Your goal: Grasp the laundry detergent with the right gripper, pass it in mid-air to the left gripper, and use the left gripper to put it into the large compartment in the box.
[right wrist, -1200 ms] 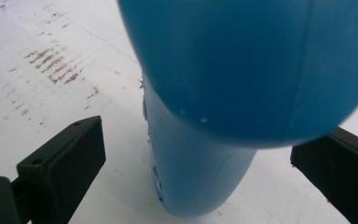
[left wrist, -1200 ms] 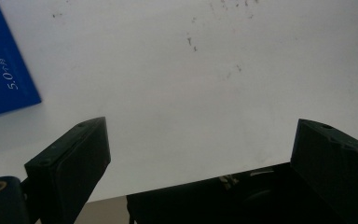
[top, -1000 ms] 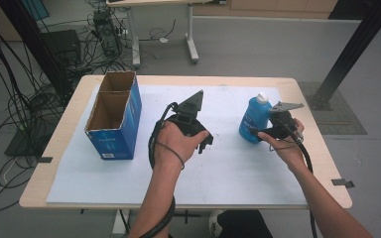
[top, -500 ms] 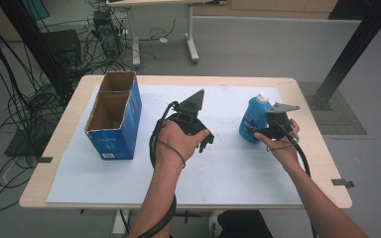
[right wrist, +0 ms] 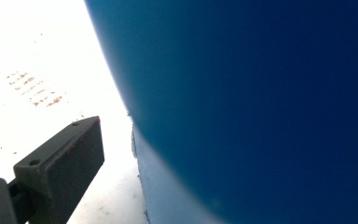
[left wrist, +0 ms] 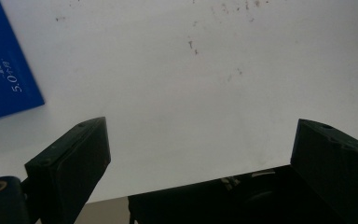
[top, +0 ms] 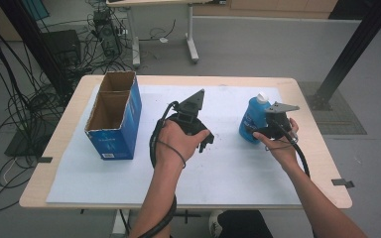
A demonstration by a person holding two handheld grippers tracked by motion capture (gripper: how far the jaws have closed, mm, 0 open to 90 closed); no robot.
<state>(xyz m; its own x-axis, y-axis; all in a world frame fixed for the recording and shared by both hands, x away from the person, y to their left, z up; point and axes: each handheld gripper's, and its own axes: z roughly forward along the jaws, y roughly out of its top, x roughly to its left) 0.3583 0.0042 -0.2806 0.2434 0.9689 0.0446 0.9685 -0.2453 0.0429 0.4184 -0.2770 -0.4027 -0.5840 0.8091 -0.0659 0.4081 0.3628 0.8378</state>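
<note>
A person at a wooden table (top: 307, 163) covered by a white sheet (top: 228, 163) brings the right gripper (top: 270, 130) in on a blue bottle (top: 252, 119) with a white cap, apparently the closing stage of a reach-and-grasp. The bottle stands upright directly ahead of that gripper; in the right gripper view its blue wall (right wrist: 261, 102) looms just past the one jaw in sight, which stands clear of it on the near side. The far jaw is out of sight, so whether the right gripper has closed cannot be told; the gap beside the visible jaw suggests the grip is not yet made.

The next move, by this reading, calls for centring the bottle between the jaws and closing squarely on its rounded body, low enough that it does not tip or slip.

The left gripper (top: 194, 130) hovers over the middle of the sheet, its jaws spread wide with nothing between them. Off to its left stands an open blue cardboard box (top: 114, 119), split into two compartments, a corner of which shows at the left of the left gripper view (left wrist: 4, 74). The sheet bears small dark specks ahead of the left gripper.

Beyond the table lie a grey floor (top: 278, 44), tangled cables (top: 25, 99) and the legs of another desk (top: 192, 39).
</note>
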